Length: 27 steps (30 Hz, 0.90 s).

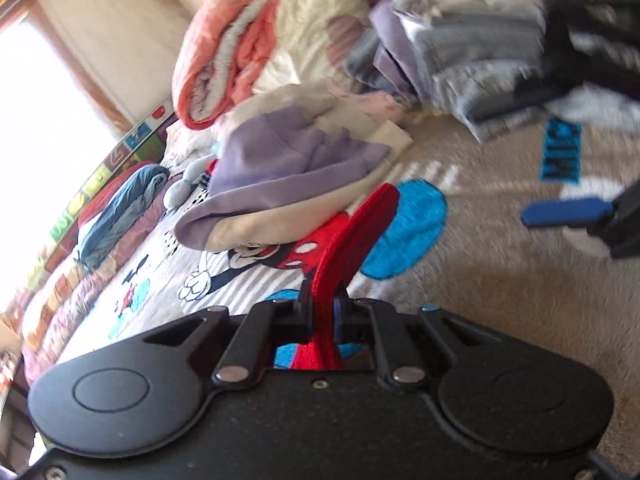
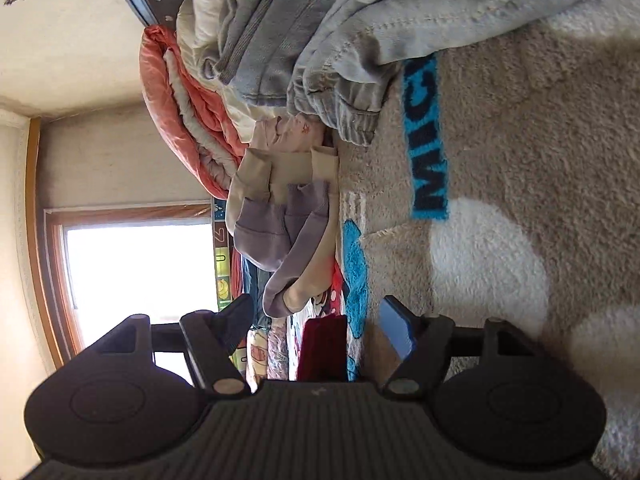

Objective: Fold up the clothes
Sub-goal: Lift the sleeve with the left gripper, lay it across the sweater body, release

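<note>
A folded lilac and beige garment lies on the Mickey Mouse blanket. It also shows in the right wrist view. A loose pile of grey and lilac clothes lies further back, seen close as grey cloth. My left gripper is shut, its red fingers pressed together with nothing seen between them, just right of the folded garment. My right gripper is open and empty, low over the beige carpet. Its blue finger shows at the right of the left wrist view.
A rolled coral and cream quilt lies behind the folded garment. A dark blue rolled cloth lies at the left by a coloured play mat edge. A bright window is beyond. The carpet bears blue letters.
</note>
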Tool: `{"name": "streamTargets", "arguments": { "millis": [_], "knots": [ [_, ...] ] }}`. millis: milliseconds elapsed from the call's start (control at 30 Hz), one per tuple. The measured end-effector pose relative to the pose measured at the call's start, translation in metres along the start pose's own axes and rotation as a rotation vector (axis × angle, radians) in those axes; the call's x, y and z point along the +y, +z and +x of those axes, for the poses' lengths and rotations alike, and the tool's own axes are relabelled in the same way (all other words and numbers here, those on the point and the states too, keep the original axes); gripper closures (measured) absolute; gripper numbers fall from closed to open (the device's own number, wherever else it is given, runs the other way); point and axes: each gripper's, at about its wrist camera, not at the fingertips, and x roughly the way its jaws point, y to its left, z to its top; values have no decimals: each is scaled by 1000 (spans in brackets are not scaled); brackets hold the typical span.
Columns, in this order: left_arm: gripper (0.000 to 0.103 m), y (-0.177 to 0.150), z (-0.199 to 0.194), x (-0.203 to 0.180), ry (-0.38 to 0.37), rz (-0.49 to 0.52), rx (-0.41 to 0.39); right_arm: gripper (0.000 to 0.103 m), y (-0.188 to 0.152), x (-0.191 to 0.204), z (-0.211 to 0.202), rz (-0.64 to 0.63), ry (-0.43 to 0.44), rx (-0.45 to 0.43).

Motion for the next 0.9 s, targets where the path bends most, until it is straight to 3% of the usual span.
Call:
{"name": "streamTargets", "arguments": {
  "millis": [67,200,433,533,633,767,900],
  "knots": [
    [95,2,-21,42,-39,-176,-36,32,-16,17,5,-138,-15,37],
    [95,-17,-66,123,-111,-494,-134,32,-77,65,23,-555,-11,194],
    [96,-76,-111,205,-112,-773,-155,32,-218,107,32,-1301,-47,402],
    [96,-103,-125,225,-98,-843,-153,33,-264,104,37,-1493,-76,460],
    [96,-130,-137,241,-91,-900,-158,41,-295,99,40,-1627,-116,463],
    [96,-164,-148,258,-98,-969,-159,51,-312,93,39,-1704,-139,465],
    [96,-197,-155,272,-88,-1034,-167,52,-321,90,37,-1751,-145,466]
  ]
}}
